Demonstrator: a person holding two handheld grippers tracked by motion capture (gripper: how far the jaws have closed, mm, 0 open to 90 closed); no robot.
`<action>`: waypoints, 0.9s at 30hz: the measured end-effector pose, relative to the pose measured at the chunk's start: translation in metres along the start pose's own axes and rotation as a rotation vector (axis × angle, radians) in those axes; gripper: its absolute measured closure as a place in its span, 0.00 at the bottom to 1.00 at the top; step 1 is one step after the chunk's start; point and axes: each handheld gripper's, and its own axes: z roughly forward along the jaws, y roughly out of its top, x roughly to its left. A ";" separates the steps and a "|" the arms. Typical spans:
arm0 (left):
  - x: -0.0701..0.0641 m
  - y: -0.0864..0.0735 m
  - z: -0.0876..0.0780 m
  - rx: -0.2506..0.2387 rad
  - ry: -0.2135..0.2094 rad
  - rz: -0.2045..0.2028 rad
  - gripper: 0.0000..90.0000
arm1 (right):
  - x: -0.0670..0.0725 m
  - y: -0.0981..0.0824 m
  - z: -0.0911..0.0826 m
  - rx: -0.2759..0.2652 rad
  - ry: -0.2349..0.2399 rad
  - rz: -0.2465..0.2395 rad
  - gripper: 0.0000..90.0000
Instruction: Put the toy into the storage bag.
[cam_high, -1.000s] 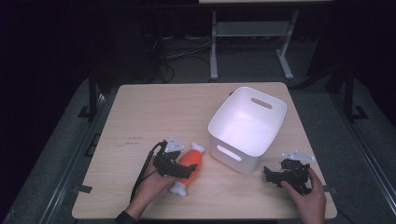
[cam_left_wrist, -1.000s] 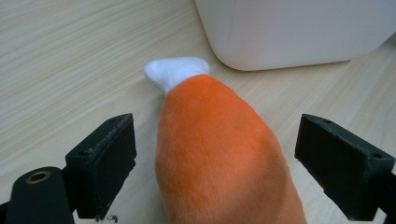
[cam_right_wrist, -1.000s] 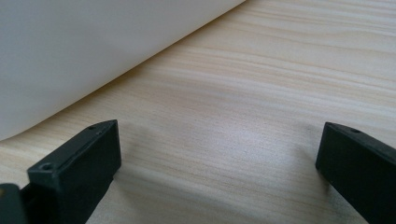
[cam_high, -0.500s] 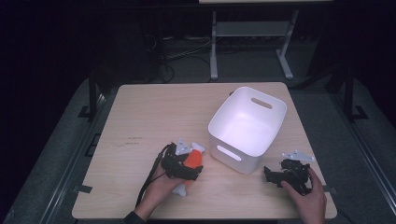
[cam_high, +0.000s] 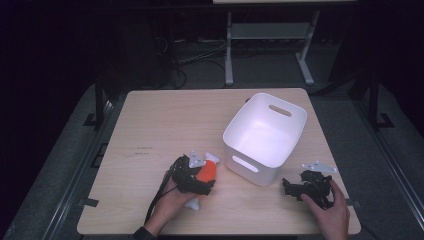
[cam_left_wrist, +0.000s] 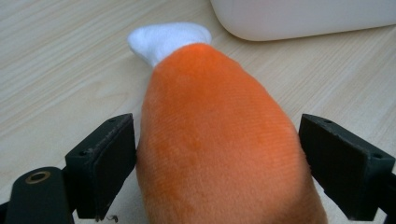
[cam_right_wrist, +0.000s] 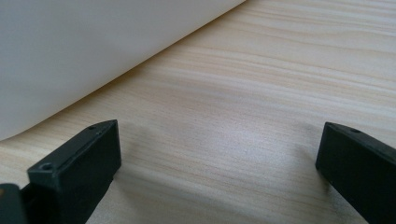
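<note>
- Orange plush toy w/ white tip (cam_left_wrist: 215, 135) lies on the light wood table (cam_high: 165, 125), just left of the white plastic bin w/ cut-out handles (cam_high: 265, 135).
- Left gripper (cam_high: 196, 179) straddles it: jaws wide, left one touching the plush, right one a sliver off, not clamped yet.
- Toy's long axis runs straight ahead betw. the jaws, white tip toward the bin.
- Right gripper (cam_high: 295, 186) hangs open over bare wood by the bin; left is far nearer.
- Toy's near end hidden under gripper & hand.
</note>
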 end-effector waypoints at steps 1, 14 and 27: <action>0.000 -0.001 0.000 0.002 -0.001 0.001 0.13 | 0.000 0.000 0.000 0.000 0.000 0.000 0.00; 0.000 -0.006 0.002 0.032 -0.006 0.043 0.13 | 0.000 0.000 0.000 0.000 0.000 0.000 0.00; 0.001 -0.006 0.003 0.033 -0.016 0.063 0.17 | 0.000 0.000 0.000 0.000 0.000 0.000 0.00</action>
